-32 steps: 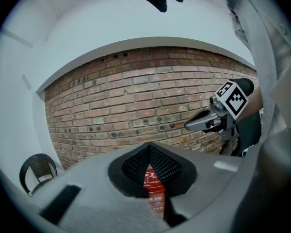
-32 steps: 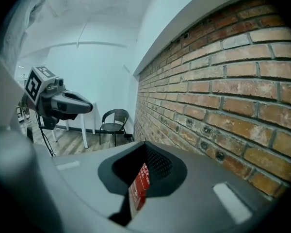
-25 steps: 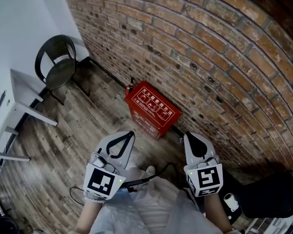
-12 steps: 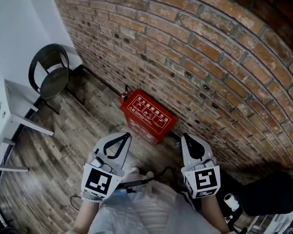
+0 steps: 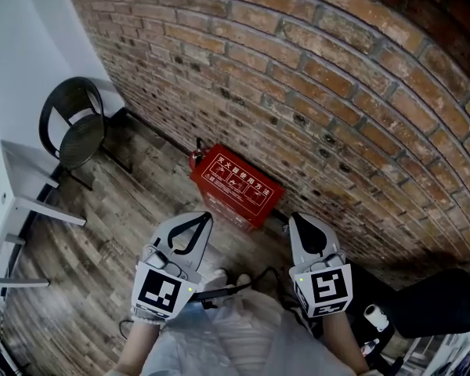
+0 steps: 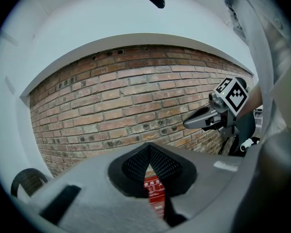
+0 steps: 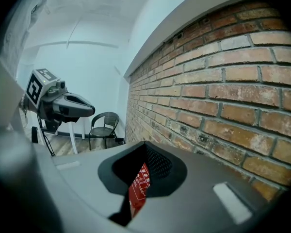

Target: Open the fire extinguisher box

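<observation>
The red fire extinguisher box stands on the wooden floor against the brick wall, lid closed, white print on top. My left gripper hovers just short of its near left corner, jaws shut and empty. At the same height my right gripper hangs by the box's right end, also shut on nothing. In the left gripper view a strip of the box shows below the closed left gripper. The right gripper view shows the box the same way under the right gripper.
A brick wall runs behind the box. A black chair stands at the far left by a white table. A dark bulky object lies at the lower right. A cable trails near my feet.
The view has drifted nearer the wall, so the box sits slightly lower and further left in the head view. Both grippers edged forward with it and stayed shut.
</observation>
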### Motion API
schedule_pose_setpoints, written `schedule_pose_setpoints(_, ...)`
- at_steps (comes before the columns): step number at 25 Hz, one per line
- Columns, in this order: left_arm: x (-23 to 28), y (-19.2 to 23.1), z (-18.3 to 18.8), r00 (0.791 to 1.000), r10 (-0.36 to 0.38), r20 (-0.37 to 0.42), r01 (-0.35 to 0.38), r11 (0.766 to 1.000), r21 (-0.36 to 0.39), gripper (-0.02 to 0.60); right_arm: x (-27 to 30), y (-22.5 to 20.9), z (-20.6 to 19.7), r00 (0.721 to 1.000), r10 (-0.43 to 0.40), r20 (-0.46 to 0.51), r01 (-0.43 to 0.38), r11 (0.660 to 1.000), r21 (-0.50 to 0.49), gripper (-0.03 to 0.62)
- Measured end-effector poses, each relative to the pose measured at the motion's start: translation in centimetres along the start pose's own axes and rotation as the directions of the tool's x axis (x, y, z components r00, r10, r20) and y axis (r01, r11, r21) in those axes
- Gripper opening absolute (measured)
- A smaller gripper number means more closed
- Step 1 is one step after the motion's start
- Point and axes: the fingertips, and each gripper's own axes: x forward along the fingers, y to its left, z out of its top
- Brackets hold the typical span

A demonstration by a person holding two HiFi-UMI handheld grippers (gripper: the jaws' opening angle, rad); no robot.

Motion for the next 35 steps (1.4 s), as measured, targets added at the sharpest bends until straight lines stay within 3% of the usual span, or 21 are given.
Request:
schedule_pose_setpoints(18,1.5,0.7,-1.7,0.999,-0.045,-0.01,0.045,0.999,-0.028,-0.006,1.6,0.4,-2.0,0.998,-0.001,-0.065,0.002,1.0,0.027,0.005)
schedule_pose_setpoints(35,5.1,0.7,-8.3,0.991,-0.085,-0.103,0.077,0.994,-0.079,-0.005,5.2,0.2,-9.2,0.983,0.051,-0.179,-0.037,0.996,0.081,0.006)
